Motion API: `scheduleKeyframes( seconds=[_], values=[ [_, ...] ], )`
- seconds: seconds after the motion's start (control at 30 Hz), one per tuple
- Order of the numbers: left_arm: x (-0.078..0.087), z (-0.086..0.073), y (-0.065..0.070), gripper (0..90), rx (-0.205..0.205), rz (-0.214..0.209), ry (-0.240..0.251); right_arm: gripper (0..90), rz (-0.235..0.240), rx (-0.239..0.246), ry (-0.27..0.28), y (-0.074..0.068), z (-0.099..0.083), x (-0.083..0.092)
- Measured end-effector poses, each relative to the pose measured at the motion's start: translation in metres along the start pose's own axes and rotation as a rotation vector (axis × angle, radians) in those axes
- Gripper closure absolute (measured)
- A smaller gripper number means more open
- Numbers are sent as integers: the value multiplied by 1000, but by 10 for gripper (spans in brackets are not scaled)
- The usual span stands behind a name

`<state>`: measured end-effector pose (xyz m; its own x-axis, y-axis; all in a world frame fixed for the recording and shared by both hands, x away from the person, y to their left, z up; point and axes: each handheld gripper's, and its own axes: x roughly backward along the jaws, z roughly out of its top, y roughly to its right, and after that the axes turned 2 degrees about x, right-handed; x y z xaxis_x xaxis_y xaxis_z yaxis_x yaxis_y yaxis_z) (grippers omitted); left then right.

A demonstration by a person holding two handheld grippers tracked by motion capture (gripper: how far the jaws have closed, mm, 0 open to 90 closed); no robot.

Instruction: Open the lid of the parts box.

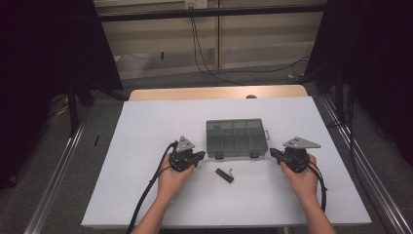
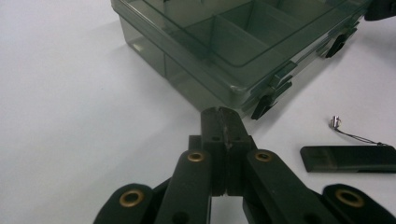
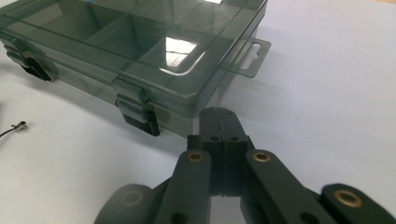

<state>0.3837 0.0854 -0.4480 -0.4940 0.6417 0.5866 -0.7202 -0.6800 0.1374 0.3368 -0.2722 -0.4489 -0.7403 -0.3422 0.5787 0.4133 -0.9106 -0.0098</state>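
Note:
A smoky transparent compartment box (image 1: 236,138) lies closed in the middle of the white table top, its two dark latches facing the person. My left gripper (image 1: 200,157) rests just off the box's front left corner, jaws shut and empty. In the left gripper view the shut jaws of the left gripper (image 2: 220,111) point at the box (image 2: 224,42) near its left latch (image 2: 264,105). My right gripper (image 1: 272,153) sits off the front right corner, also shut and empty. The right gripper view shows the right gripper (image 3: 219,112) close to the box (image 3: 135,51) and its right latch (image 3: 140,116).
A small flat black piece (image 1: 224,175) with a thin cord lies on the table in front of the box, between the hands; it shows as the black piece (image 2: 348,158) beside the left jaws. The white table top (image 1: 146,126) ends at a wooden edge behind. Cables trail from both grippers.

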Motion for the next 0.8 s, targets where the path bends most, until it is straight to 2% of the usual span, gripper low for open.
scheduleKeyframes(
  seconds=[0.5,0.8],
  values=[
    [-4,0,2,900,8,-8,-5,900,19,19,-20,-1,-1,-4],
    [-7,-1,3,900,-2,-3,-16,900,28,24,-21,-1,-1,-5]
  ],
)
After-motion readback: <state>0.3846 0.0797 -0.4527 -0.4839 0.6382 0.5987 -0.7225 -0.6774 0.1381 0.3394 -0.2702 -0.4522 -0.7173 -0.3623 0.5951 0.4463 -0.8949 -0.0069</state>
